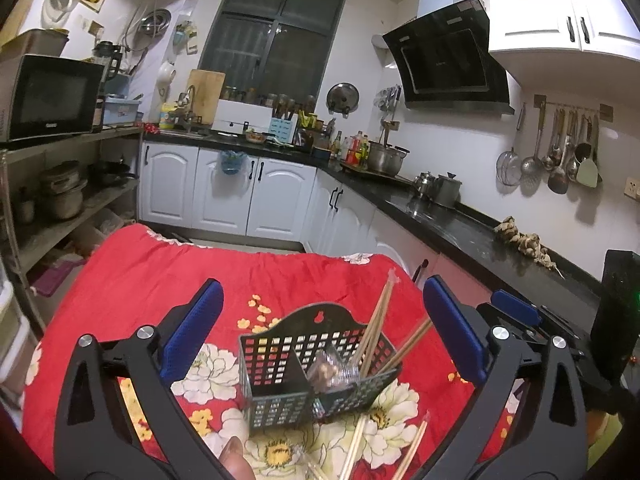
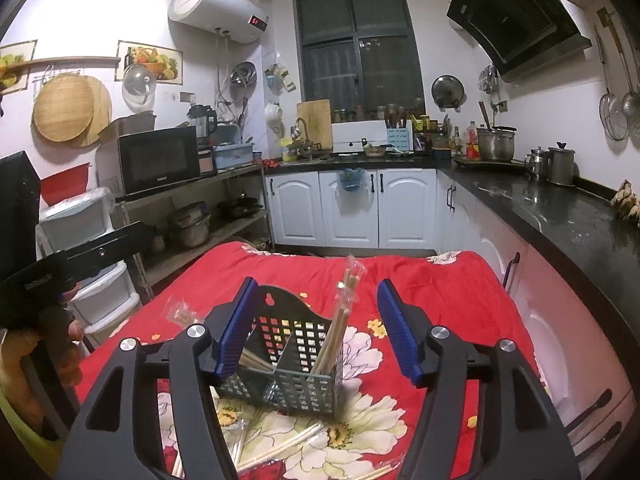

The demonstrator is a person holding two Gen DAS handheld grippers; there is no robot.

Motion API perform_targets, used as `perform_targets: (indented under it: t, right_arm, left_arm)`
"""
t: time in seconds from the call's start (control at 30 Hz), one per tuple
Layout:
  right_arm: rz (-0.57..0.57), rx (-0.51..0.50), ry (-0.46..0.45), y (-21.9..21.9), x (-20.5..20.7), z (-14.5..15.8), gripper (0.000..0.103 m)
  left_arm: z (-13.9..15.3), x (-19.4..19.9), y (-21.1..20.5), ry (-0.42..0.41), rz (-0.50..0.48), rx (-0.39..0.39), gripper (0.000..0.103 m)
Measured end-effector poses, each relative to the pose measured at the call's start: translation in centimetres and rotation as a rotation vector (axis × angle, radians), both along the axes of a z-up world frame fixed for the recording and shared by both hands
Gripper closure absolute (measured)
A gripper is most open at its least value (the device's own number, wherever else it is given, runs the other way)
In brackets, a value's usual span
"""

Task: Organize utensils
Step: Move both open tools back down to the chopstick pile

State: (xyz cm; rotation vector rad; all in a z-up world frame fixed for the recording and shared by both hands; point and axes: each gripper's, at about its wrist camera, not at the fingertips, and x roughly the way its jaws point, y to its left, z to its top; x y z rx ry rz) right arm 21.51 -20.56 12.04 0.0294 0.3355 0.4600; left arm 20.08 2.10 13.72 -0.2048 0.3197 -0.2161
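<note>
A black mesh utensil basket (image 1: pixel 280 364) with two compartments stands on the red floral cloth (image 1: pixel 160 280). Wrapped wooden chopsticks (image 1: pixel 378 320) lean in its right compartment beside a clear packet (image 1: pixel 326 370). More wrapped chopsticks (image 1: pixel 360 446) lie on the cloth in front of it. My left gripper (image 1: pixel 320 336) is open and empty, its jaws wide on either side of the basket. In the right wrist view the basket (image 2: pixel 298 360) holds upright chopsticks (image 2: pixel 340 320), loose chopsticks (image 2: pixel 280 444) lie in front, and my right gripper (image 2: pixel 316 332) is open and empty around it.
The black countertop (image 1: pixel 460 224) runs along the right with pots (image 1: pixel 386 156) and a ginger pile (image 1: pixel 520 240). A shelf rack with a microwave (image 1: pixel 48 96) stands on the left. The right gripper shows at the right edge of the left wrist view (image 1: pixel 520 312).
</note>
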Motion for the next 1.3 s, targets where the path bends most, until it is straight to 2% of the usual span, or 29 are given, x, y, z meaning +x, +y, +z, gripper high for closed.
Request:
perform_targets:
  t: [0.47, 1.3]
  right_arm:
    - [0.033, -0.033, 0.043, 0.9, -1.6, -2.1, 0.043]
    - [0.062, -0.09, 0.183, 2.5, -1.7, -8.5, 0.043]
  left_arm:
    - [-2.7, -2.5, 0.9, 0.05, 0.006, -0.009, 0.011]
    - [-10.9, -3.4, 3.2, 0.273, 0.042, -0.026, 0.011]
